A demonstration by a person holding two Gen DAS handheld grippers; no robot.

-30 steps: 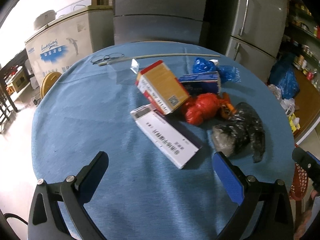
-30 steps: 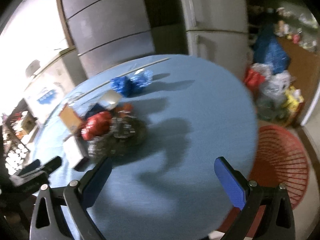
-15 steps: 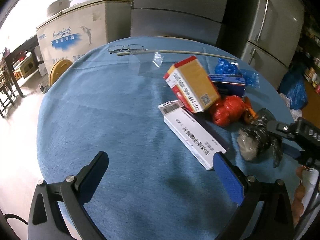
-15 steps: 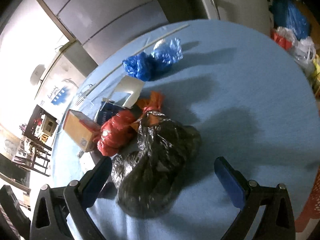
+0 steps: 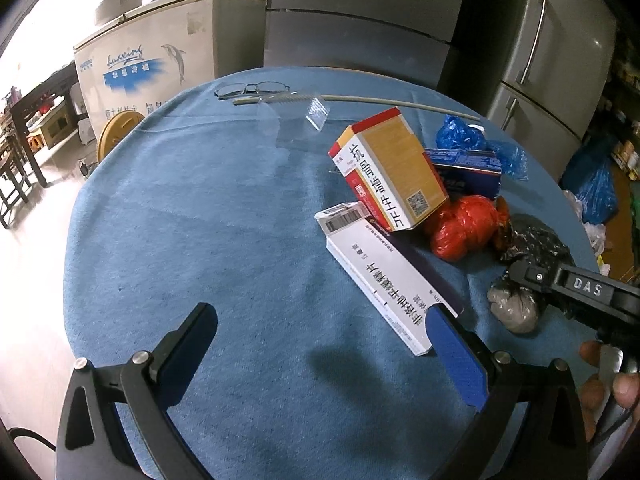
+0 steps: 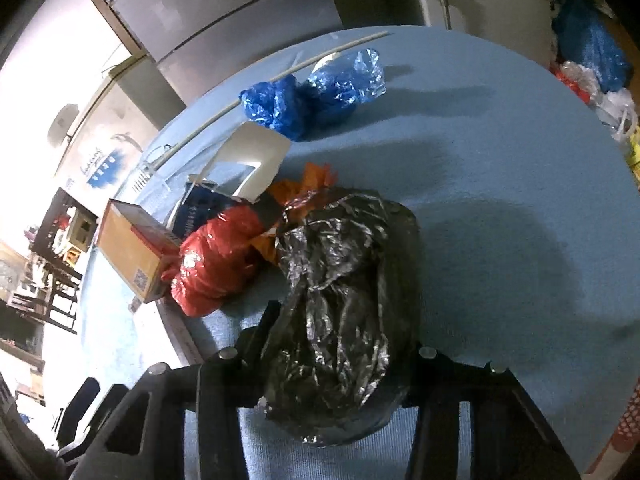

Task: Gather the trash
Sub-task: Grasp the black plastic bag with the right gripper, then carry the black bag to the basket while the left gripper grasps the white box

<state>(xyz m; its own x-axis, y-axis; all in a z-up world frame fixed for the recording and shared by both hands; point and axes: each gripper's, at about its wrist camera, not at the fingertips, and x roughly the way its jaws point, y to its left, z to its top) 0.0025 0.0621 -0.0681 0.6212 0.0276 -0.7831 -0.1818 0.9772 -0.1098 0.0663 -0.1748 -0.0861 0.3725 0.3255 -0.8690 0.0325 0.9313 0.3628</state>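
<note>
A pile of trash lies on a round blue table [image 5: 208, 240]. My right gripper [image 6: 340, 364] has closed around a crumpled black plastic bag [image 6: 340, 300], which fills the gap between its fingers; the bag also shows in the left wrist view [image 5: 532, 248], under the right gripper's body. Beside the bag lie a red knotted bag [image 5: 464, 228] [image 6: 216, 264], a yellow and red box [image 5: 390, 168], a long white box [image 5: 384, 284], a dark blue box [image 5: 464, 168] and blue crumpled bags [image 6: 312, 92]. My left gripper [image 5: 320, 344] is open and empty above the table's near side, its right finger next to the white box's end.
Glasses [image 5: 252, 89] and a thin pale rod [image 5: 400, 102] lie at the table's far edge. A white chest freezer [image 5: 152, 68] stands at the back left and grey fridges [image 5: 552, 48] behind. Bags of clutter [image 6: 592, 48] and a red basket [image 6: 628, 428] are on the floor to the right.
My right gripper moved in over the black bag and closed its fingers on it. My left gripper drifted left, so the pile sits further right in its view.
</note>
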